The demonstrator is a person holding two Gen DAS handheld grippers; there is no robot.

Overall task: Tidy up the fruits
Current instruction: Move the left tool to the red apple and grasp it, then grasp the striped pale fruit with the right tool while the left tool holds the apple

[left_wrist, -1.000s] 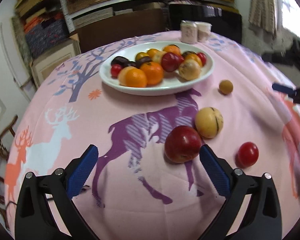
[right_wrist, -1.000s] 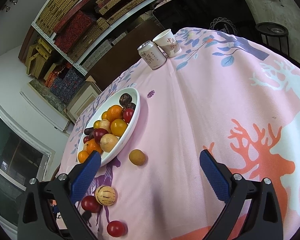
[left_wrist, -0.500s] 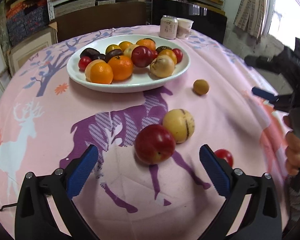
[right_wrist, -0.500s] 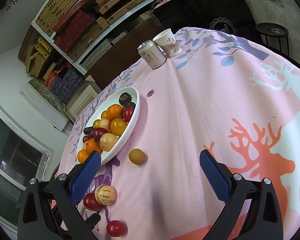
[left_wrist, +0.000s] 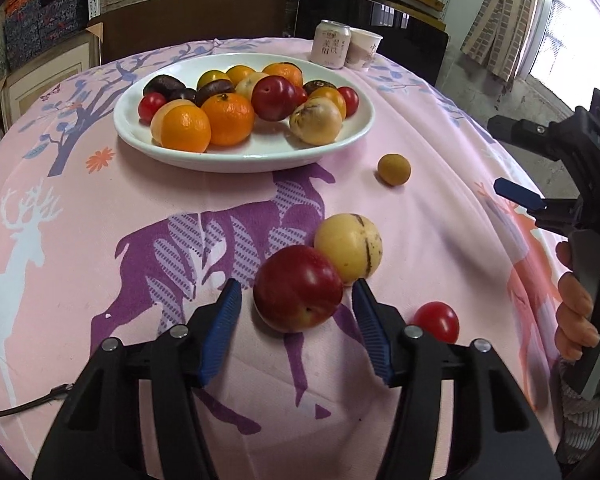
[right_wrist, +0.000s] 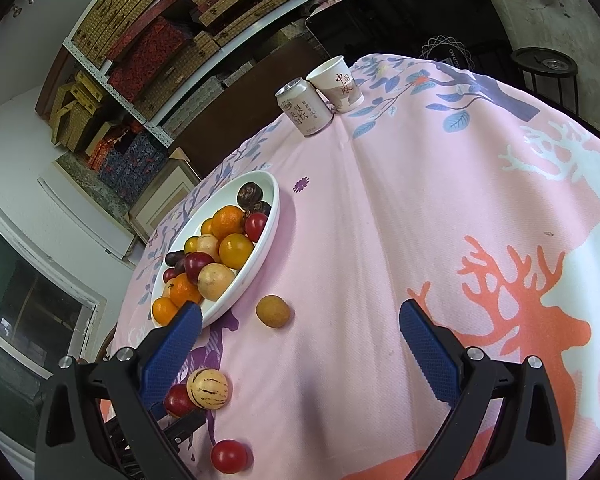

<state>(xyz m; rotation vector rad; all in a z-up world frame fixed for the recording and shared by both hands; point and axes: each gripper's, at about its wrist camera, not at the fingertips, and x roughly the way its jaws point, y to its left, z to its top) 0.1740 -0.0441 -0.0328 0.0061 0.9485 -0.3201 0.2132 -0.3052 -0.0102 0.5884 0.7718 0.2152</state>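
Observation:
A red plum (left_wrist: 298, 288) lies on the pink deer tablecloth, touching a yellow striped melon (left_wrist: 350, 248) behind it. My left gripper (left_wrist: 296, 284) points down at the plum. Its jaws are closing with the plum between them, and a small gap shows at each blue pad. To the right lie a cherry tomato (left_wrist: 436, 322) and, farther back, a small brown fruit (left_wrist: 394, 169). The white plate (left_wrist: 244, 156) behind holds several oranges, plums and tomatoes. My right gripper (right_wrist: 300, 308) hangs open over bare cloth, right of the plate (right_wrist: 274, 216) and the brown fruit (right_wrist: 273, 311).
A drink can (left_wrist: 331, 49) and a paper cup (left_wrist: 364, 48) stand at the table's far edge. A hand (left_wrist: 576, 320) grips the right tool at the table's right side. A thin cable (left_wrist: 28, 404) lies at the near left. Shelves of boxes line the wall.
The left gripper has tipped down and come closer to the red plum, and its jaws have narrowed from wide open to either side of it. The right gripper has kept still.

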